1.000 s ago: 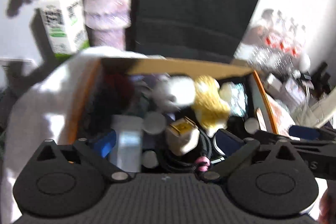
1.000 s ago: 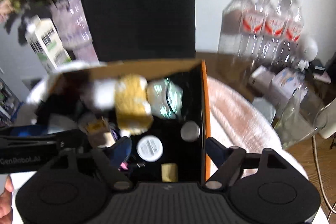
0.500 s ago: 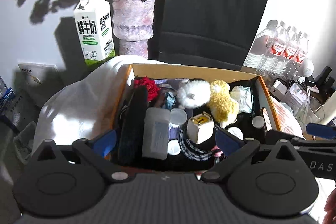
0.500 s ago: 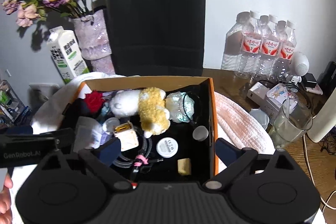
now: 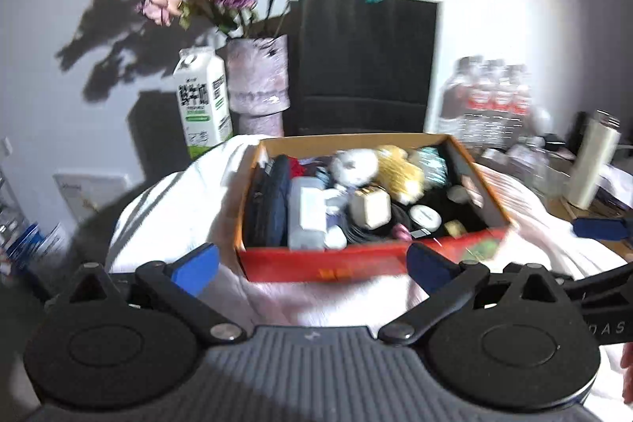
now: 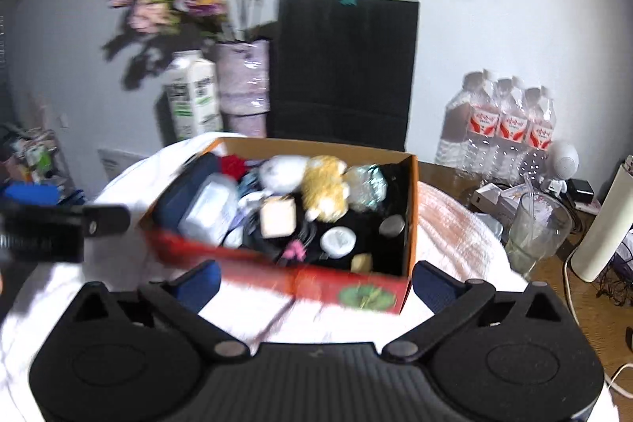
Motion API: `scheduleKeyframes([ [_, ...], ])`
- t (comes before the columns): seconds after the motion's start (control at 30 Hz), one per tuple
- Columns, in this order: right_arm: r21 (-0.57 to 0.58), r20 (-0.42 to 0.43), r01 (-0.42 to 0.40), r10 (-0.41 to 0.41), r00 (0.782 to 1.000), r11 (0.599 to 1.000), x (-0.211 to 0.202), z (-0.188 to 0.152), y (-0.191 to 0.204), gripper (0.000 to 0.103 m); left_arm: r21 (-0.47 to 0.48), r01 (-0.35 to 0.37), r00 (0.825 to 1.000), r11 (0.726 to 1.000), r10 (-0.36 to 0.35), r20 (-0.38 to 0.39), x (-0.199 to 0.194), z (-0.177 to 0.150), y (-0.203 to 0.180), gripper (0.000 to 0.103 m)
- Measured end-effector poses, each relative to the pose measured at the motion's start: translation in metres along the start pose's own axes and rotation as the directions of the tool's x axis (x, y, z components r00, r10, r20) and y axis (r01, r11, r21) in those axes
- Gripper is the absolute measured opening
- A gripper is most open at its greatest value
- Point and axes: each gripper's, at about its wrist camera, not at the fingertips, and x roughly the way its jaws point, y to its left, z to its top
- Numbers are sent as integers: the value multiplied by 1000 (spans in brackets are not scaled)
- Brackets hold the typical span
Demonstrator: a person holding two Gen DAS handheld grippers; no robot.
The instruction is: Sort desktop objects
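An orange cardboard box [image 5: 356, 262] [image 6: 348, 293] sits on a white and pink cloth, full of small items: a white plush [image 5: 352, 165], a yellow plush [image 6: 324, 184], a cream charger [image 5: 370, 210], a white round tin [image 6: 337, 240], a dark pouch [image 5: 273, 200] and a clear plastic case [image 6: 209, 208]. My left gripper [image 5: 312, 267] is open and empty, in front of the box's near wall. My right gripper [image 6: 316, 281] is open and empty, also short of the box. The left gripper also shows at the left of the right wrist view [image 6: 59, 224].
Behind the box stand a milk carton [image 5: 201, 101], a vase of flowers [image 5: 257, 82] and a black paper bag [image 5: 364, 66]. Water bottles [image 6: 502, 121], a glass [image 6: 534, 232] and a white cylinder [image 6: 601, 224] stand at the right on the wooden desk.
Both grippers have pulled back and up from over the box; the box now lies farther ahead and its red front wall shows. Both stay open and empty.
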Motion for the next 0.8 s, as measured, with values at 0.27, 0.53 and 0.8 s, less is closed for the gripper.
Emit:
scheduleKeyframes([
  [0.27, -66, 83, 41, -36, 996, 997, -80, -116, 17, 103, 65, 95, 990, 993, -101, 98, -83, -119, 13, 103],
  [0.53, -37, 44, 22, -20, 999, 999, -108, -183, 9, 103, 7, 85, 996, 996, -85, 9, -100, -198, 34, 103],
  [0.8, 8, 0, -39, 39, 999, 999, -69, -181, 36, 103, -4, 158, 987, 987, -158, -14, -59, -191, 2, 103],
])
